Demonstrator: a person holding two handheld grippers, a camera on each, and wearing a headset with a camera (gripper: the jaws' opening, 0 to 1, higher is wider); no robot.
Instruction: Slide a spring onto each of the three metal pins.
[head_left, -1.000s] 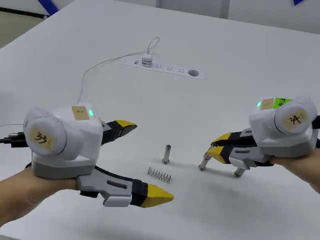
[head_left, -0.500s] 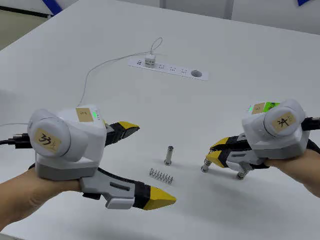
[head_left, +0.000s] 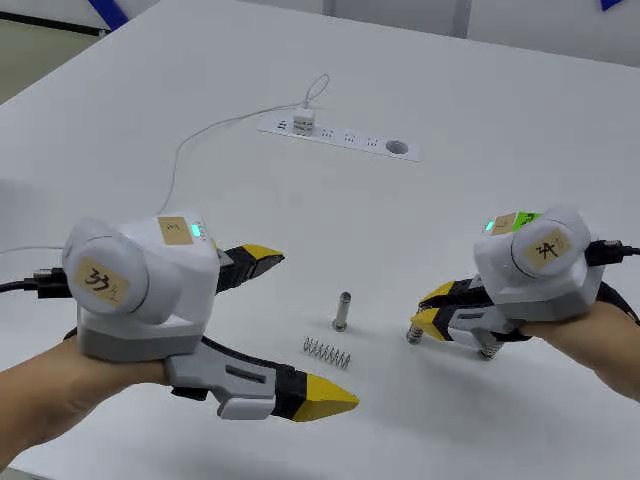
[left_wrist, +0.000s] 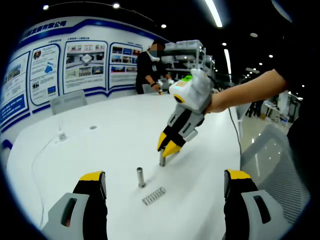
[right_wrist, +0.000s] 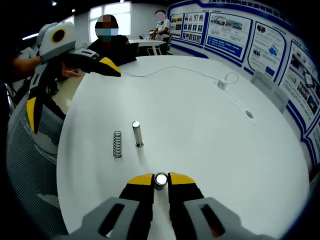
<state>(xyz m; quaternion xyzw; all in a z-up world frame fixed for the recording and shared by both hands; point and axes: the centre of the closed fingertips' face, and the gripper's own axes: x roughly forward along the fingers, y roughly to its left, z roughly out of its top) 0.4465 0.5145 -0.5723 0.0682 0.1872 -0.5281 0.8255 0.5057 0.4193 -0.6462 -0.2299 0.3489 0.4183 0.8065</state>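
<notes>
The white table (head_left: 450, 90) carries everything, and the bare pin (head_left: 342, 311) stands upright near its front part, with nothing on its shaft.

The left gripper (head_left: 300, 335) hangs to the left of the bare pin with its jaws spread wide and nothing between them. One yellow tip sits beyond the pin's level and the other on the person's side of it. In its own view, the left gripper (left_wrist: 165, 180) frames the bare pin (left_wrist: 141, 177) between its two tips.

The right gripper (head_left: 432, 308) is to the right of the bare pin. Its jaws are drawn narrow onto the top of the gripped pin (head_left: 414, 333), which wears a spring and stands on the table. In the right gripper view, that pin's round head (right_wrist: 161, 180) sits pinched between the yellow tips.

A power strip (head_left: 345, 140) with a white cable (head_left: 200, 135) lies well beyond the bare pin.

A third pin (head_left: 490, 348), also with a spring on it, stands farther right, partly under the right gripper.

The loose spring (head_left: 327, 352) lies flat just in front of the bare pin, apart from it.
</notes>
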